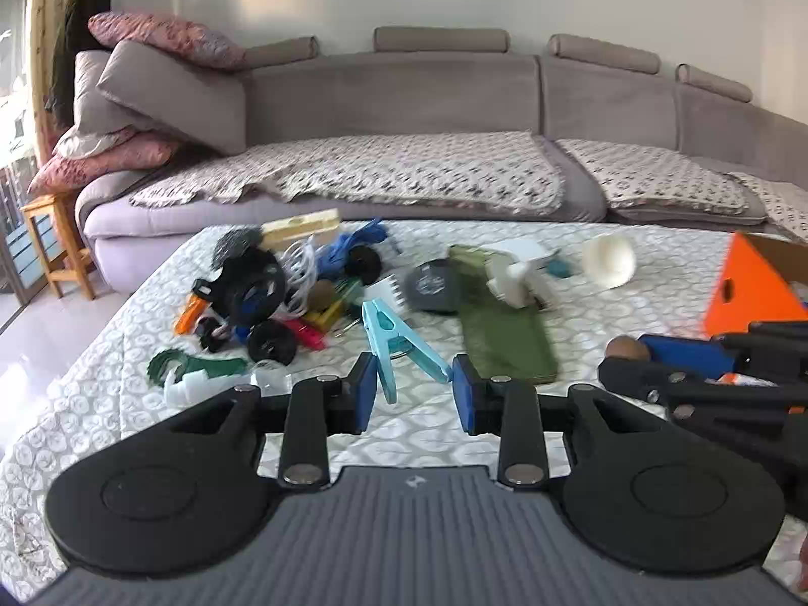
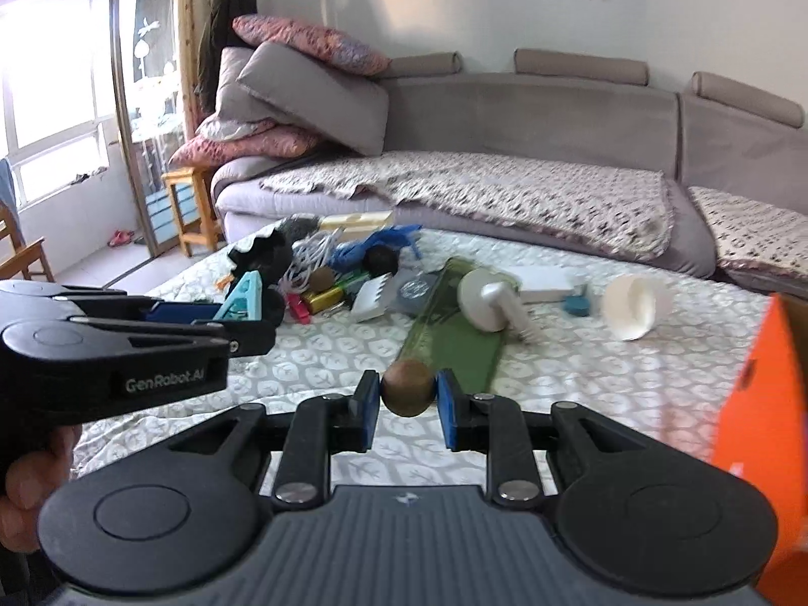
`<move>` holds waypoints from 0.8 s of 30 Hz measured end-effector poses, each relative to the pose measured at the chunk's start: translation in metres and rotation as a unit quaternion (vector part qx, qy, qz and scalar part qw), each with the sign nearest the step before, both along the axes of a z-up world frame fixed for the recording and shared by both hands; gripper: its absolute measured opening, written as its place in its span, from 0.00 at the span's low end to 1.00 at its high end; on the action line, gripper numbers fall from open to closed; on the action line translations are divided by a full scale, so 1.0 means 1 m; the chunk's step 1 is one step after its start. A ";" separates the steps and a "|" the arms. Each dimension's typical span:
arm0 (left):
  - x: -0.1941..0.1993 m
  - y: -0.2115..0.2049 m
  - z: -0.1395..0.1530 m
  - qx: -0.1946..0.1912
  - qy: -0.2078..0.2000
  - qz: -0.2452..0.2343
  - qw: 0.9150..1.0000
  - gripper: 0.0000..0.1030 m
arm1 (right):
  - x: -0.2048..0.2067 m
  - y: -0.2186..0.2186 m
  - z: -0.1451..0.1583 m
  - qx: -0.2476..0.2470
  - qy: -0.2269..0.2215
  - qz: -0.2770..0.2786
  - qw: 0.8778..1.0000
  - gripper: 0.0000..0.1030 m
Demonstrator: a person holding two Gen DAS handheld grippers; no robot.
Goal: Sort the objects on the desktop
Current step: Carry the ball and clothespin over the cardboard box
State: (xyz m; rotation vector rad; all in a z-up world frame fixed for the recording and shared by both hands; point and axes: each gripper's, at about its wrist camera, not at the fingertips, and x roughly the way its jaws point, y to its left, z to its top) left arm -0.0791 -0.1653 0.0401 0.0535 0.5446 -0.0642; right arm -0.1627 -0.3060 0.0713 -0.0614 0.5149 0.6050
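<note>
Blue-padded left gripper angled down over quilted table, pinching light-blue clothespin, right gripper clamping brown ball, orange box right, hand visible only from right wrist.

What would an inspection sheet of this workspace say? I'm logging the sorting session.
Surface: patterned quilted cloth covers the table.
Job's things: blue clothespin in left gripper; brown ball in right gripper; orange box at right.
Clutter: pile of small items, green flat case, white cup on its side.
Grippers: both shut on their loads.
Cables: white coiled cord in the pile.
Surroundings: grey sofa, wooden stool.
</note>
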 end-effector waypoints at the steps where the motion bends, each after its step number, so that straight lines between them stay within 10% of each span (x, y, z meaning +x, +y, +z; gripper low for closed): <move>1: -0.003 -0.004 0.002 -0.001 -0.004 -0.005 1.000 0.31 | -0.002 -0.008 0.004 0.008 0.000 -0.006 1.000 0.21; 24: -0.017 -0.157 0.037 -0.029 -0.047 -0.217 0.975 0.31 | -0.034 -0.191 0.033 -0.025 -0.048 -0.176 0.983 0.21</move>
